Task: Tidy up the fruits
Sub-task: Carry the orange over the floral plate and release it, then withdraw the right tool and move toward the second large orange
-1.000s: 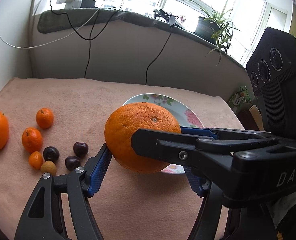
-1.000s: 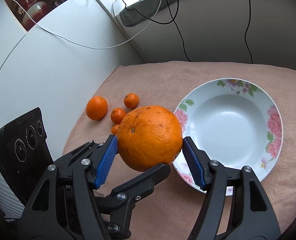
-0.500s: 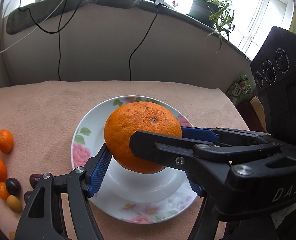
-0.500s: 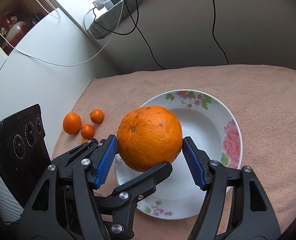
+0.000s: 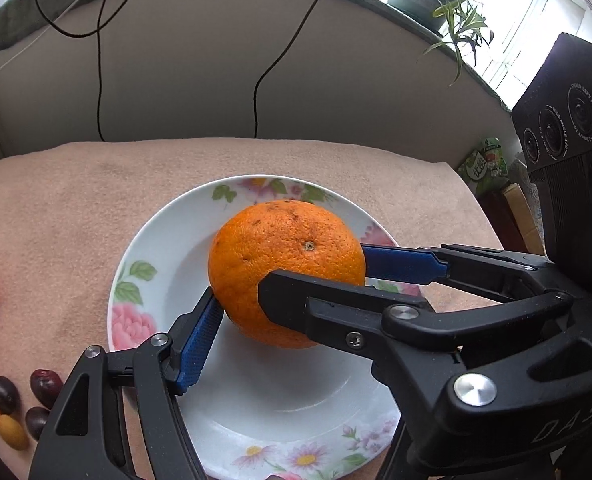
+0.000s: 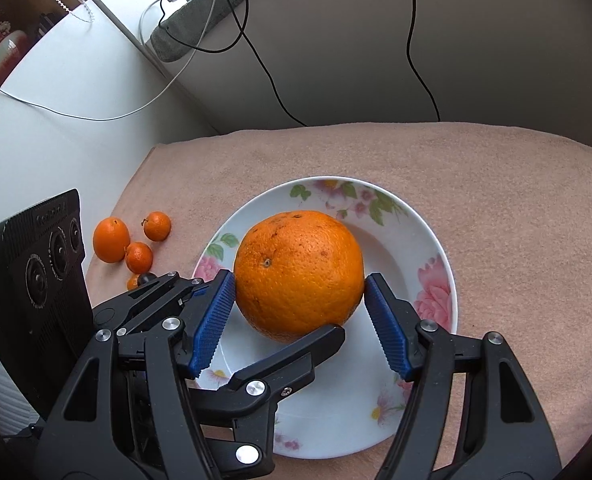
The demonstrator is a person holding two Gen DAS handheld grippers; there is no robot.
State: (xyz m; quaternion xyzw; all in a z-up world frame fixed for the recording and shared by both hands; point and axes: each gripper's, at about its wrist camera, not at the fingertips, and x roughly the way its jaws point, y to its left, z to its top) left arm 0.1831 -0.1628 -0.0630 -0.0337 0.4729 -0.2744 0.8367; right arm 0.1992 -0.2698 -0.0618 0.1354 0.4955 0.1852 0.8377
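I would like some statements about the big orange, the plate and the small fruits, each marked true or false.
1. Both grippers hold the big orange at once. True: the left gripper and the right gripper press it from crossing directions.
2. The orange is over the flowered plate. True.
3. The plate already contains small mandarins. False: the small mandarins lie on the pink cloth beside it.
4. The dark cherries are on the plate. False: they lie on the cloth.
5. The right gripper is empty. False: it grips the orange.

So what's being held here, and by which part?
The large orange is held over the floral plate by both grippers, left gripper and right gripper, each pinching its opposite sides near the widest part with blue pads.
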